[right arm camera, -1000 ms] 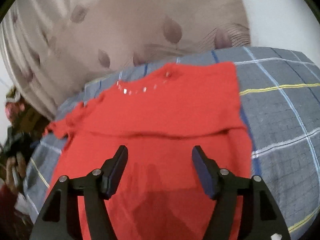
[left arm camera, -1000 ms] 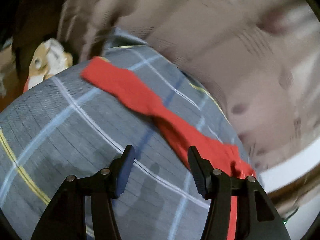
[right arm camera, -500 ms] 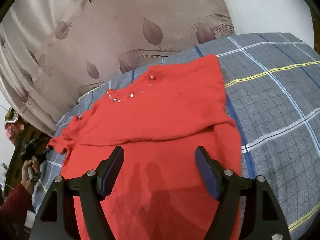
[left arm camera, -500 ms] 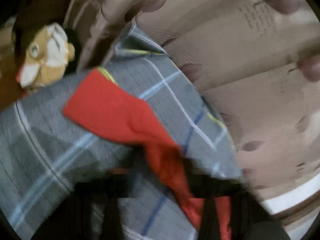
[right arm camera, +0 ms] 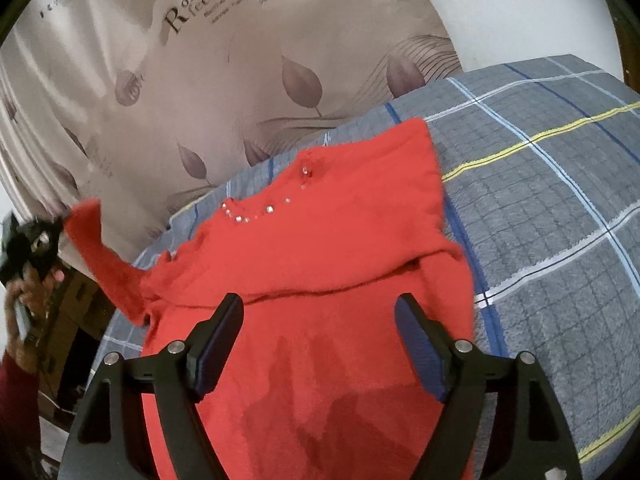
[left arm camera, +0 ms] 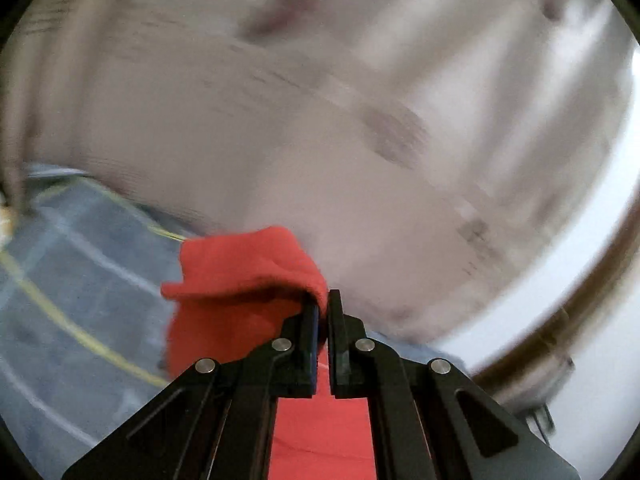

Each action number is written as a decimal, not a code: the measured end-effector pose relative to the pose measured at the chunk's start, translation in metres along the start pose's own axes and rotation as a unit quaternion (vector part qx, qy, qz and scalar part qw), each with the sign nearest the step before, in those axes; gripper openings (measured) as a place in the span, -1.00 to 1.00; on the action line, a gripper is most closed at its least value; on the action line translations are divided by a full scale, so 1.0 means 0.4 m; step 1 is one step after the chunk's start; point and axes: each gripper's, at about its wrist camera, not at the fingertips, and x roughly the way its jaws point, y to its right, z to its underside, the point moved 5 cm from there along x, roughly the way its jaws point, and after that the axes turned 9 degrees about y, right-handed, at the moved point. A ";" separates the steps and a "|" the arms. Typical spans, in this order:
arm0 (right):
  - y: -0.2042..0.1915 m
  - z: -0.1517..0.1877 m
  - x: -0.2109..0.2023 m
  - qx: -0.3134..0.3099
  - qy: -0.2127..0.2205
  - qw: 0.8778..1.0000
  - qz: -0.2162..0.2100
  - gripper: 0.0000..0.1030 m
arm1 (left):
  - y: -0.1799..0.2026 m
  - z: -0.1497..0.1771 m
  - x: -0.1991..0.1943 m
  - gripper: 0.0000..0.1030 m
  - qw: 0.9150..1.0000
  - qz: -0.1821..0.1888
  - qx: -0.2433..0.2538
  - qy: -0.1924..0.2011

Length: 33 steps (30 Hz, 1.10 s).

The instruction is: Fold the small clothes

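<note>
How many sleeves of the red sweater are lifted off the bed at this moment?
1. The sleeve on the left in the right wrist view is raised, pinched by the left gripper. The other sleeve lies folded across the sweater's front, on the bed.

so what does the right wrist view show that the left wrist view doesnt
Only the right wrist view shows the whole red sweater spread on the bed, its beaded neckline, the printed lettering on the curtain, and the open right hand-held gripper above the sweater. Only the left wrist view shows the left hand-held gripper close up, shut on the red sleeve; it is blurred. Both share the sleeve lifted off the plaid blanket and the beige curtain behind.
</note>
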 end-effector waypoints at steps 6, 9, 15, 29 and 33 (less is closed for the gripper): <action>0.014 -0.009 -0.015 0.021 0.011 1.000 -0.020 0.51 | 0.322 0.233 0.187 -0.94 0.989 0.095 0.078 -0.078; 0.024 -0.013 -0.023 0.035 0.017 0.999 -0.027 0.53 | 0.426 0.401 0.283 -0.89 0.971 0.158 0.092 -0.152; 0.064 -0.022 -0.032 0.085 0.021 0.995 -0.052 0.59 | 0.441 0.542 0.334 -0.84 0.960 0.133 0.165 -0.182; -0.034 -0.095 -0.027 -0.010 0.013 1.000 0.003 0.60 | -0.084 0.492 0.119 0.57 0.996 -0.042 0.038 -0.073; -0.131 -0.102 0.111 -0.119 -0.072 0.987 0.078 0.52 | -0.113 0.483 0.100 0.58 0.997 -0.051 0.006 -0.049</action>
